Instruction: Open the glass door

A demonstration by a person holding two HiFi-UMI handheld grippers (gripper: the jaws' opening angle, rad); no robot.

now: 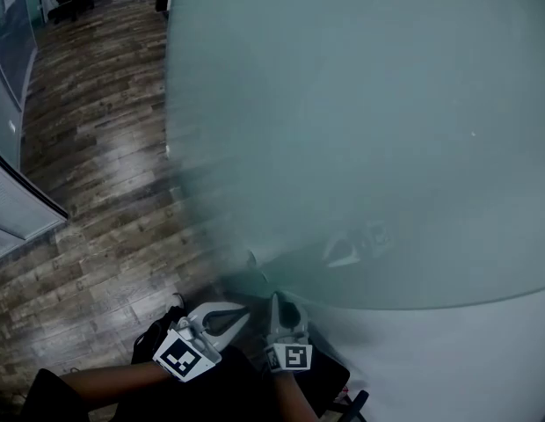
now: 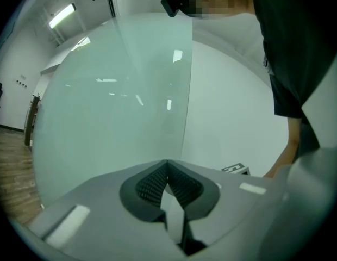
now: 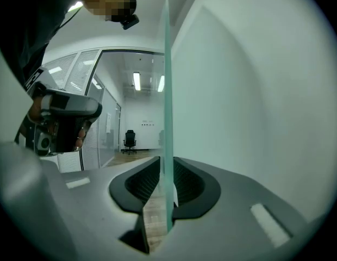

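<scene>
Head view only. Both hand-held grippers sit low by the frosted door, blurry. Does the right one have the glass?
Observer: The glass door has its edge between the right hand-held gripper's jaws. A sliver of floor shows beside it, so it looks unclamped.
Operator: Left one?
Observer: The left hand-held gripper has its jaws together at the tips, with nothing between them.
Operator: Anything past the door edge?
Observer: Ceiling lights are on in the room beyond.
</scene>
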